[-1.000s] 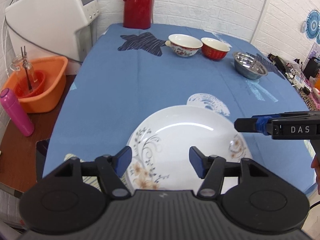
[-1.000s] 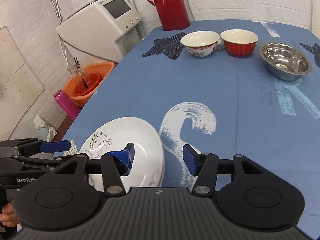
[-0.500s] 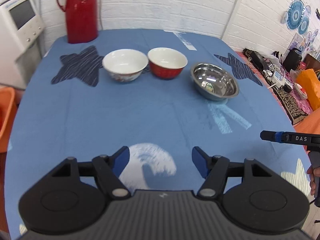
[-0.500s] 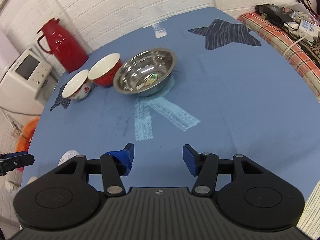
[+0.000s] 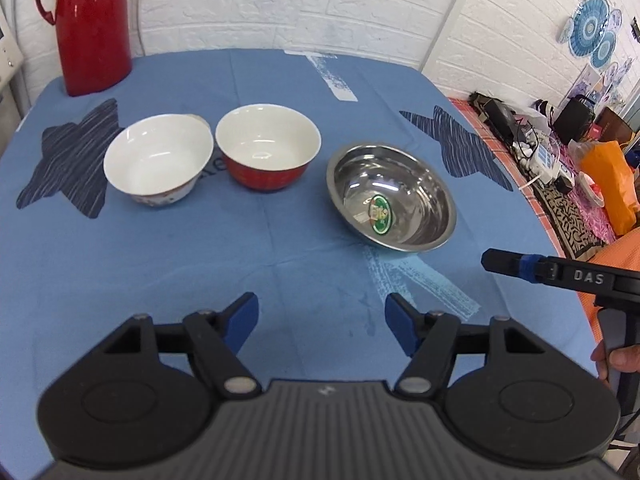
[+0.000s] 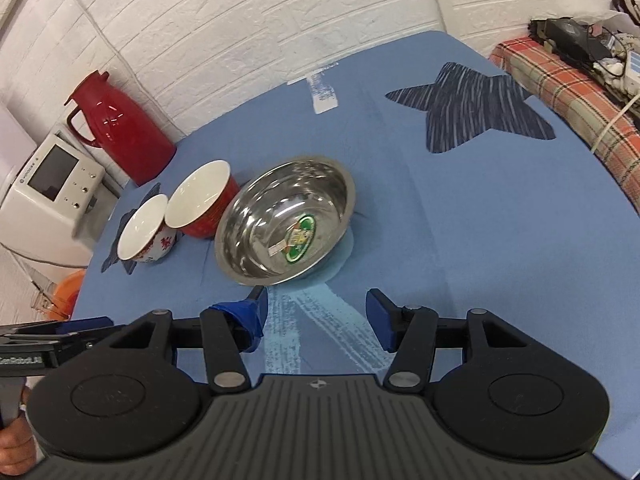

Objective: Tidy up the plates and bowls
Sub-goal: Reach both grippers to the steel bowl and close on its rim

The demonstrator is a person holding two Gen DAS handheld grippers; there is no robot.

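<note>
Holding both grippers empty with fingers apart over the tabletop's [image 5: 168, 264] near edge, you have the steel bowl [image 6: 286, 222] just ahead of your right gripper [image 6: 316, 316], nearer it than your left gripper [image 5: 322, 322].

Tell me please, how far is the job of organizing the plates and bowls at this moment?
Done: nothing visible; no plate is in view and no bowls are stacked. In hand: nothing; the left gripper and right gripper are both open and empty, the right one pointing at the steel bowl. Left: the white bowl, red bowl and steel bowl stand in a row on the tablecloth, each on its own.
</note>
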